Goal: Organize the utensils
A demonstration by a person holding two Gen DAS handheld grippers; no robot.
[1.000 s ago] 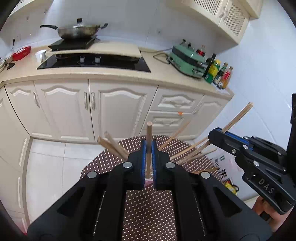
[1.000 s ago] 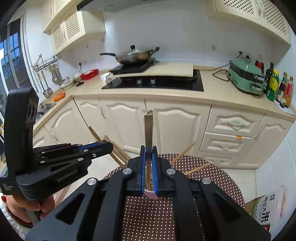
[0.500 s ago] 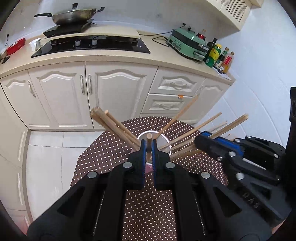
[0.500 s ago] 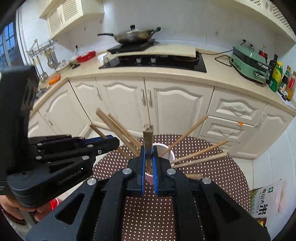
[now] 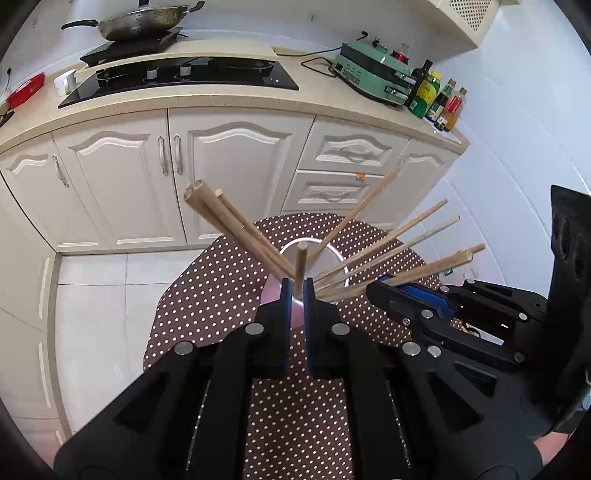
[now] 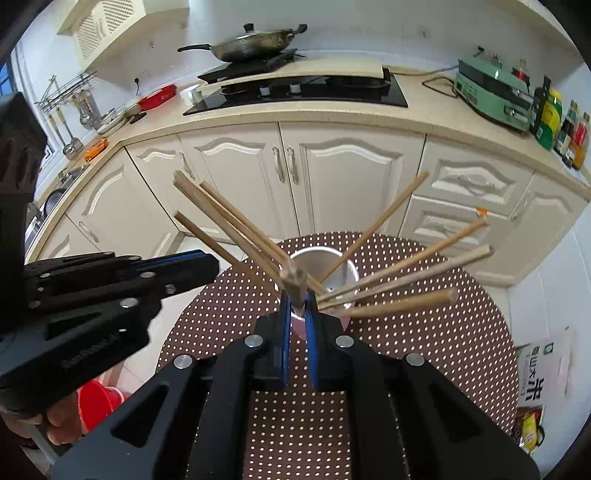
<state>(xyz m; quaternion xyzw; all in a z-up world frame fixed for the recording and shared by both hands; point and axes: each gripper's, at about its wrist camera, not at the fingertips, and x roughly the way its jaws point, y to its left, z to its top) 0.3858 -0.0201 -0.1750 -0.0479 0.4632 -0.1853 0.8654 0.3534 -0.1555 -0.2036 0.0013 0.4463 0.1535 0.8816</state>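
Chopsticks [image 5: 388,240] are fanned out of a steel cup [image 5: 317,246] that sits on our round polka-dot table [image 5: 207,295], a bunch leaning left and the rest splayed off to the right. We've got one more stick in each tool: our left gripper [image 5: 296,291] is pinched on a chopstick [image 5: 300,266] standing pretty much upright right over the near rim of the cup, and our right gripper [image 6: 298,299] is clamped on its own stick [image 6: 293,280], which also pokes up at the cup's near edge. From the right wrist view the cup [image 6: 345,271] looks pinkish on the outside below the blue pads, and the left tool sits just off to the left of it, near but not touching the fanned sticks. Whether either held stick's lower end is already down inside the cup, we can't tell, the jaws hide it. Behind the table are white cabinets [image 5: 229,177], a black hob [image 5: 177,77] and a wok [image 5: 147,24].
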